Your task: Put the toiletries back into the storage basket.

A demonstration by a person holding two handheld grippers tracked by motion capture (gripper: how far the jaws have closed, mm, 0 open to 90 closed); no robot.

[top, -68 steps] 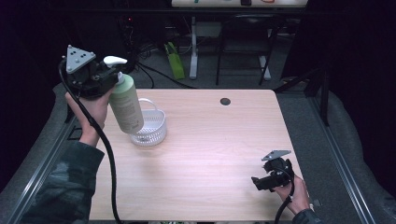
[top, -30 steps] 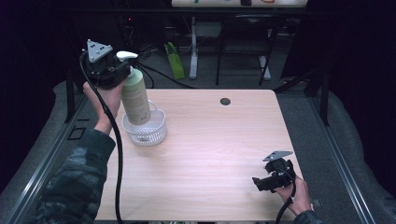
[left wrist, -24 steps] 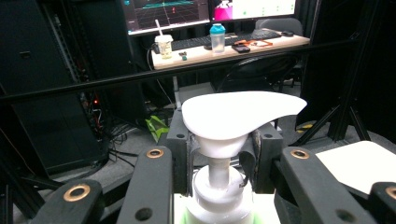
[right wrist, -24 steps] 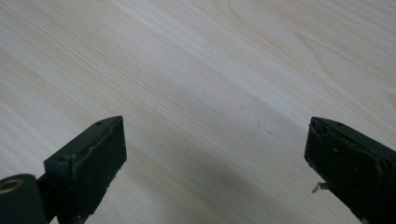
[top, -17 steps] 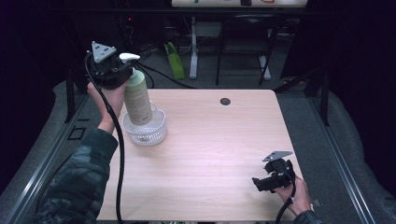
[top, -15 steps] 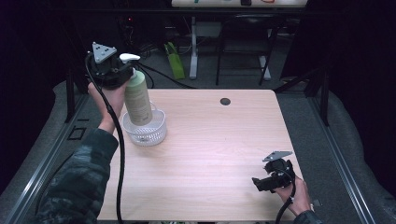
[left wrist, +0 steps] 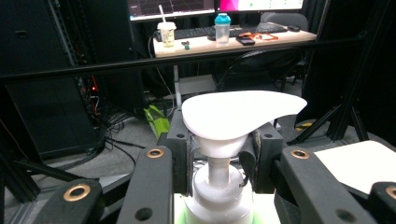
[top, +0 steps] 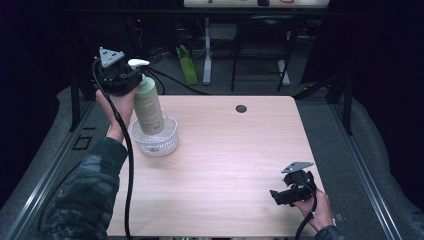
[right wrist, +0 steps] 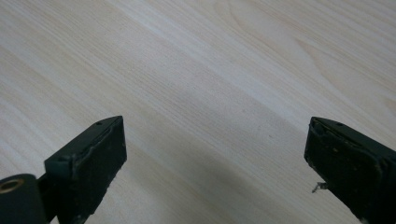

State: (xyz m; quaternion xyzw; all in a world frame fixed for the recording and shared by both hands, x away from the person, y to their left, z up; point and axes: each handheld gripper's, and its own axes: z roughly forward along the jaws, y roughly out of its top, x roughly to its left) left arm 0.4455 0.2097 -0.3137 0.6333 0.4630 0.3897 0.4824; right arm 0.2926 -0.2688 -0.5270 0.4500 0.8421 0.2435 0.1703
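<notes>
High view: looking down on a pale wooden worktop (top: 220, 165), with a clear ribbed bowl (top: 155, 139) sitting near its far left corner and serving as the landmark here. Standing inside that bowl, tilted slightly: a green pump bottle (top: 148, 106), its base resting in the bowl and its white pump head (top: 138, 63) rising well above the rim. Gripping the bottle high up, just under the pump head: the left claw (top: 131, 79), held by a hand (top: 119, 104) coming in from the left of the bowl, a black cable (top: 127, 165) trailing down past the bowl toward the near edge. Resting well apart from the bowl, at the near right corner of the worktop: the right claw (top: 291, 190), held low in the other hand (top: 315, 210). Sitting far from the bowl, near the far edge: 1 small dark grommet (top: 241, 108).

Left gripper view: showing the 2 black jaws clenched on the neck of the bottle (left wrist: 218, 205), pads pressing either side of the white collar, the pump head (left wrist: 240, 112) spreading above them.

Right gripper view: showing the 2 jaws standing wide apart, released, grasping nothing, with bare wood grain of the worktop (right wrist: 205, 93) lying between them.
</notes>
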